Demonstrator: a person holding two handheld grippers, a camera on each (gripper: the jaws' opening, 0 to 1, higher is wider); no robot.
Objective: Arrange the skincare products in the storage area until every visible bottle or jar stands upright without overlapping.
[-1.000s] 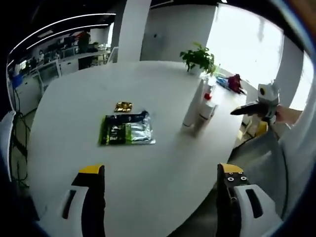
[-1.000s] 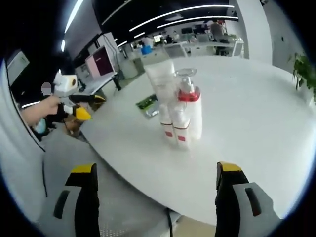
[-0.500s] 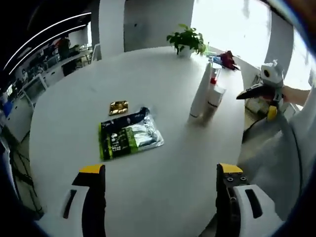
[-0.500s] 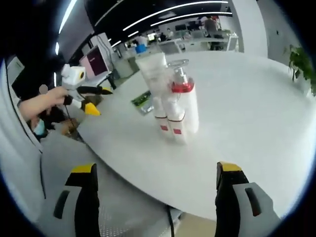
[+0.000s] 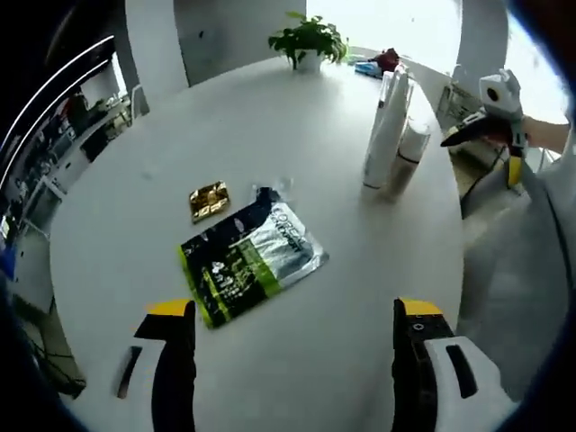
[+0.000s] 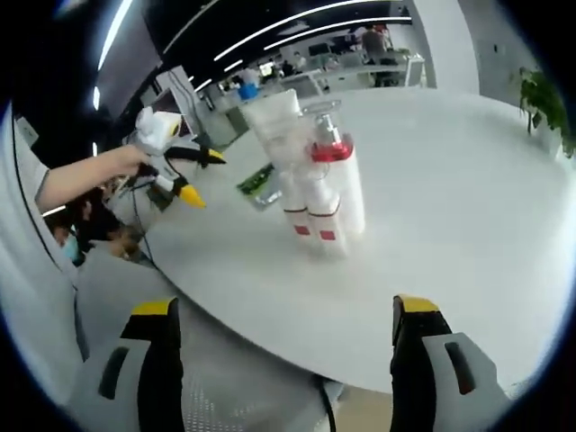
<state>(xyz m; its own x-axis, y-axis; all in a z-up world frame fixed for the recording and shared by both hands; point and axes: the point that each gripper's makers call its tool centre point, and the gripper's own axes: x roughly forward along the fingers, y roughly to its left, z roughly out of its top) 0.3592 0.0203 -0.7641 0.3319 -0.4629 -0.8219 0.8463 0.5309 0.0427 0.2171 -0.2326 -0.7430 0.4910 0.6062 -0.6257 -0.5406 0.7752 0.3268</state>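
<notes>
Over the white round table (image 5: 270,360), in the left gripper view, the camera has risen and tipped downward compared with a second ago, so the tabletop is now seen more from above; the things themselves lie as they did, which suggests the person is only closing in and no product has been handled yet. The left gripper (image 5: 286,369) is released, its yellow-tipped jaws spread wide at 6 o'clock with nothing between them. Just ahead of them lies a green and silver sachet pack (image 5: 252,265), flat on the table, with a small gold packet (image 5: 208,200) near it toward 10 o'clock. At 1 o'clock stand the white bottles (image 5: 393,135), upright and close together, and a potted plant (image 5: 309,40) sits at 12 o'clock by the far edge. The right gripper (image 5: 490,126) enters at 2 o'clock, held in a hand off the table's edge — whether it is released cannot be told here. In the right gripper view the jaws are plainly spread and bare at 6 o'clock, and the bottle cluster (image 6: 315,171), a tall white tube with a red-collared pump bottle beside it, stands at 12 o'clock. The left gripper appears at 10 o'clock, higher and further over the table than before — an approach toward the flat sachets, it seems.
</notes>
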